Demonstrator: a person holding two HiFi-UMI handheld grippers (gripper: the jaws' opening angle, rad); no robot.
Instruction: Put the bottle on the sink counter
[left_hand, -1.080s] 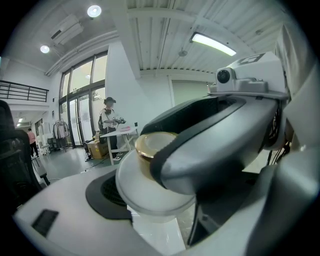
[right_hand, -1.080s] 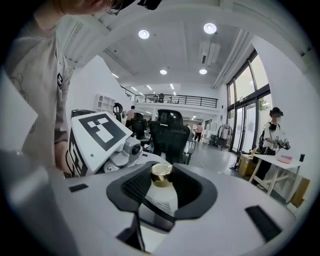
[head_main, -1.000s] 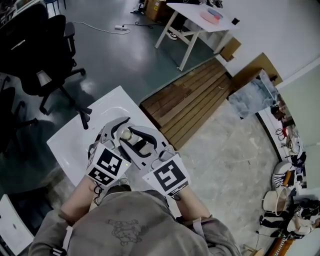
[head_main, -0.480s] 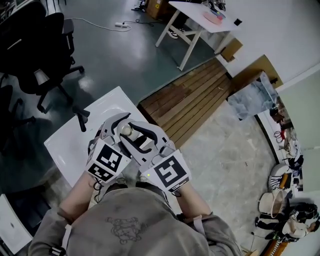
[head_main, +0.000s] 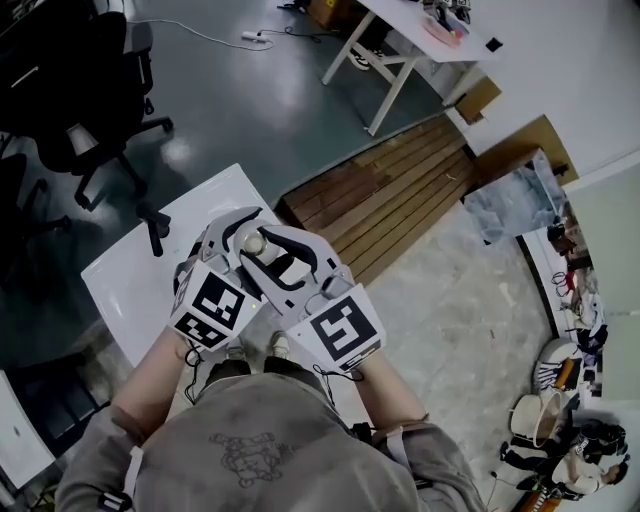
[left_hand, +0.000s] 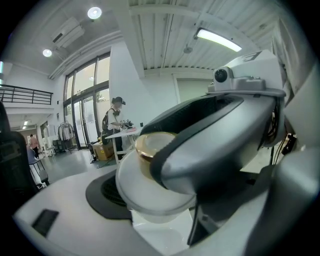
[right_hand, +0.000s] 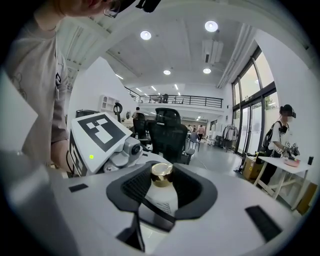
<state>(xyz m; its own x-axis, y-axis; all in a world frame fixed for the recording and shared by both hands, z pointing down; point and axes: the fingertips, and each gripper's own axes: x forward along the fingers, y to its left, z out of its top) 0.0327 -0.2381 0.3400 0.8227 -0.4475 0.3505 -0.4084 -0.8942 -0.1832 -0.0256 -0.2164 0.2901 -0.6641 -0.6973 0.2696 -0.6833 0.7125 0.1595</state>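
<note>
A pale bottle with a gold cap (head_main: 253, 243) hangs upright over the white sink counter (head_main: 130, 290), close in front of my body. My right gripper (head_main: 268, 252) is shut on it: in the right gripper view both black pads hug the bottle (right_hand: 161, 192) below its cap. My left gripper (head_main: 238, 232) comes in from the left and brackets the same bottle (left_hand: 150, 185). One left pad (left_hand: 102, 192) lies beside the bottle's shoulder. The other left jaw stands off, with the right gripper's jaw in between. The bottle's base is hidden.
Black office chairs (head_main: 70, 80) stand left of the counter. A slatted wooden platform (head_main: 390, 195) lies on the floor to the right, with a white table (head_main: 420, 30) behind it. Shoes and clutter (head_main: 570, 400) line the far right wall.
Both grippers and the bottle have drifted slightly away from my body over the counter. The hold on the bottle looks the same.
</note>
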